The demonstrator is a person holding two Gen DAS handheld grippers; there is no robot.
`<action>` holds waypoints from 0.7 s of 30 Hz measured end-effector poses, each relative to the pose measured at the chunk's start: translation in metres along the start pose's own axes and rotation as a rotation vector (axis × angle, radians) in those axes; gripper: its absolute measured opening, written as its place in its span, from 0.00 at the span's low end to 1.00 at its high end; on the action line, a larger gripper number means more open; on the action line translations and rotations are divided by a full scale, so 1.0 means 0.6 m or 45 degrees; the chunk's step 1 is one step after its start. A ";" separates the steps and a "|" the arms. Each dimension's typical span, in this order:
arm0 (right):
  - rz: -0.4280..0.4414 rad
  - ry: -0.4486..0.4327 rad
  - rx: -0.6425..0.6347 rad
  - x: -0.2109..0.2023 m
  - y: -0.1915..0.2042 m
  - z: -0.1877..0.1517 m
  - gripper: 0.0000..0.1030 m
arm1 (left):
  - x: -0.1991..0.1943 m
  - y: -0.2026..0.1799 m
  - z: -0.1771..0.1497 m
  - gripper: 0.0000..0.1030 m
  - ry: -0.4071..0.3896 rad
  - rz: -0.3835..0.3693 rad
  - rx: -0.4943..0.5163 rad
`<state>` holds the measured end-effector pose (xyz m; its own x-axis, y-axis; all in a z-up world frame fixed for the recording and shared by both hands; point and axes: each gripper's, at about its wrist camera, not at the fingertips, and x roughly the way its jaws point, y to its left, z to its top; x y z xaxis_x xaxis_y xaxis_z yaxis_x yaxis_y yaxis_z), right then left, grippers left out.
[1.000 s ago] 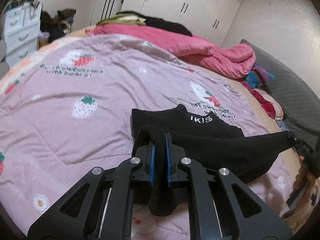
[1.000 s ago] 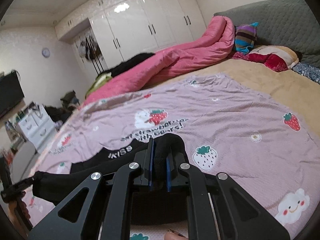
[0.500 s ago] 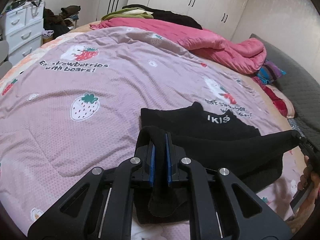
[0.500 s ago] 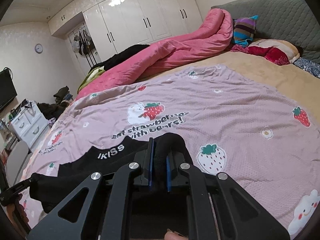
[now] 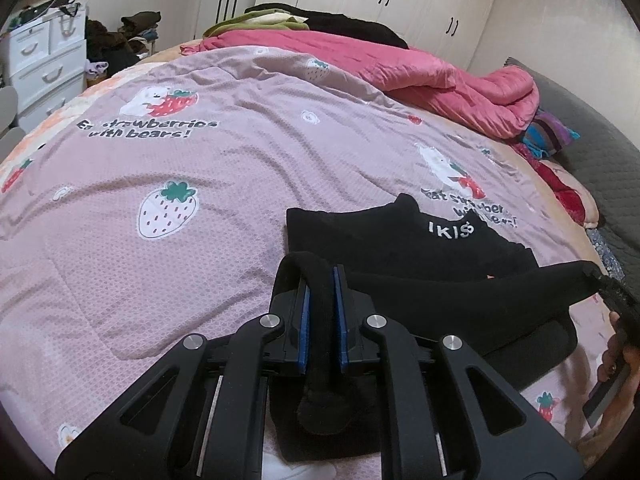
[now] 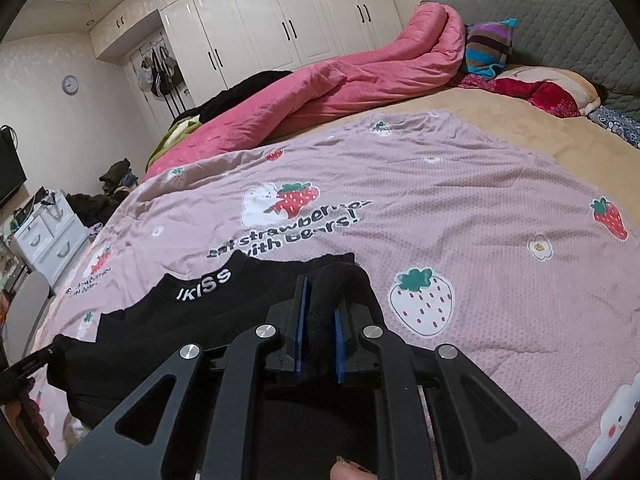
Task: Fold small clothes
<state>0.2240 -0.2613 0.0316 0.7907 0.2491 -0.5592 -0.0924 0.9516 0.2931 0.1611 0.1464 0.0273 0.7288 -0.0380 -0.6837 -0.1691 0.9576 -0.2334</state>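
Both claws clamped on garment (image 5: 400,240) hem: left claw (image 5: 320,316), right claw (image 6: 318,328). Keep hem taut, level; lay on IKISS band, then release.

Warm indoor light fills the room evenly; a ceiling lamp glares off the glossy wardrobe doors (image 6: 256,24) in the right wrist view. Shadows on the bedspread (image 5: 208,208) are soft and faint. The black garment (image 5: 400,240) reads as a nearly featureless dark mass. Both fisheye views bend straight lines strongly and darken to black at the corners; the picture is sharp in the middle and softer at the rims.
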 end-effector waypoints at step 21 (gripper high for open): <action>0.087 0.124 -0.219 -0.006 0.068 -0.055 0.21 | -0.031 -0.098 -0.076 0.13 0.097 -0.202 0.255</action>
<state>0.1979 -0.2176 0.0200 0.7176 0.3222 -0.6175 -0.2524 0.9466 0.2007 0.1270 0.0777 0.0222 0.6825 -0.2062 -0.7012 0.0835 0.9751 -0.2055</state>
